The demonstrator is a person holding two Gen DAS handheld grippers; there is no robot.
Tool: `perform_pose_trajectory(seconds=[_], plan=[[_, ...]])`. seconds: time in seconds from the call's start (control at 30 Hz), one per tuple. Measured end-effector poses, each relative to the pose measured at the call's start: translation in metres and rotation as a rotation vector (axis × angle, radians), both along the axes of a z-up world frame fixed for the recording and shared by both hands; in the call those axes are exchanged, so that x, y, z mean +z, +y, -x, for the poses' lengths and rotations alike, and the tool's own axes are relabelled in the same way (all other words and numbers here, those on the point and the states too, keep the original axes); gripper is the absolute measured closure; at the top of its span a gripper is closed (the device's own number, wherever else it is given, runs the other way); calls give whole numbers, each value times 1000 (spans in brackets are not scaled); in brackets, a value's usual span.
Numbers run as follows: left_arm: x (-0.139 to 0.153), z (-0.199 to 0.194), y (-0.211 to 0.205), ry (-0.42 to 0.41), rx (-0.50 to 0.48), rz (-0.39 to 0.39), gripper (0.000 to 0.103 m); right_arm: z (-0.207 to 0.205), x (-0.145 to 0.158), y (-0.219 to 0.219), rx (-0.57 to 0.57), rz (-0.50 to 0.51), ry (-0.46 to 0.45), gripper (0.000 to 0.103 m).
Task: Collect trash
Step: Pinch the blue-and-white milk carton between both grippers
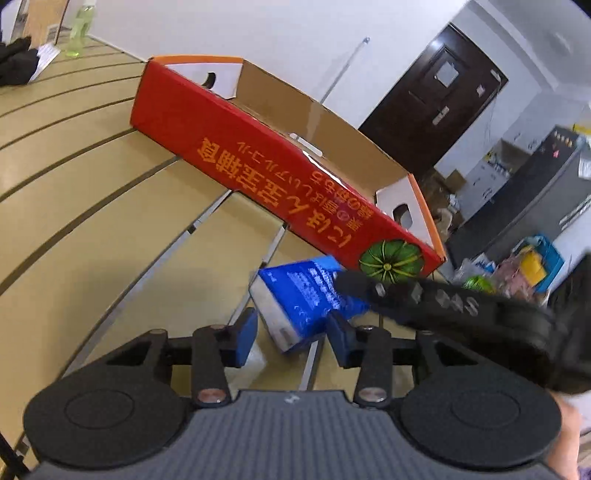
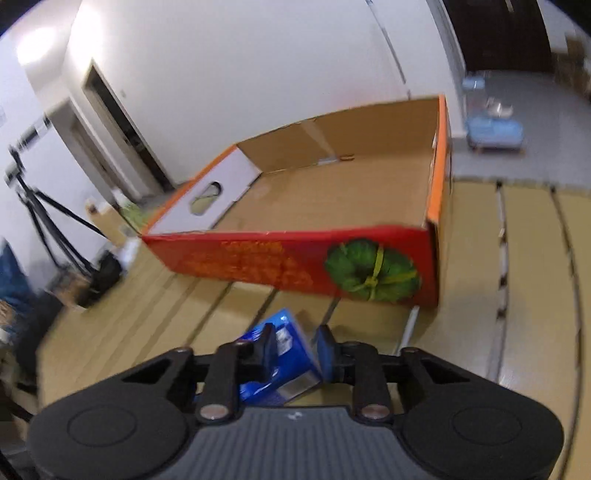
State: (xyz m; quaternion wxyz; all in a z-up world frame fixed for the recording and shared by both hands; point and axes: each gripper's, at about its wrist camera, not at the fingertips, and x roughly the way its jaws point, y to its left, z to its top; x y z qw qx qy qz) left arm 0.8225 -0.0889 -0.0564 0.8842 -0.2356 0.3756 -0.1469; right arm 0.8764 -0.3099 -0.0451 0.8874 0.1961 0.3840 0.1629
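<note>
A blue carton (image 1: 301, 295) lies tilted on the tan table just in front of a red cardboard box (image 1: 258, 155) with a green pumpkin picture. It sits between the fingers of my left gripper (image 1: 291, 336). The right pad (image 1: 341, 338) is at its edge, and a sliver of table shows beside the left pad (image 1: 245, 338). My right gripper (image 1: 351, 284) reaches in from the right over the carton's far end. In the right wrist view a blue carton (image 2: 291, 354) fills the gap of the right gripper (image 2: 295, 349), whose pads press on it. The box (image 2: 332, 206) looks empty inside.
The table (image 1: 92, 221) is made of tan slats with dark gaps. A green bottle (image 1: 79, 29) and dark cloth (image 1: 16, 61) sit at its far left. A tripod (image 2: 44, 221) stands left of the table. Floor clutter and a blue crate (image 1: 543, 258) lie to the right.
</note>
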Motion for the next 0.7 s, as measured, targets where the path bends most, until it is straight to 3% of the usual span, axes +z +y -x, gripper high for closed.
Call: perform_pose_trajectory(seconds=[0.1,0.27,0.4,0.53,0.7], plan=[[3,-2,7,-25,10,16,64,10,1,3,40,10,6,84],[5,-2,2,-44,17,-40,82,17,1,2,11,7,4,87],[17,11,9,-46,30,-46,85,34,11,9,9,30,-1,91],[44,48,15,-103,25,-82,85,72,38,15,17,5,-49,91],[80,133,28,-184,14,-109,85,158,73,31,30,6,-128,92]])
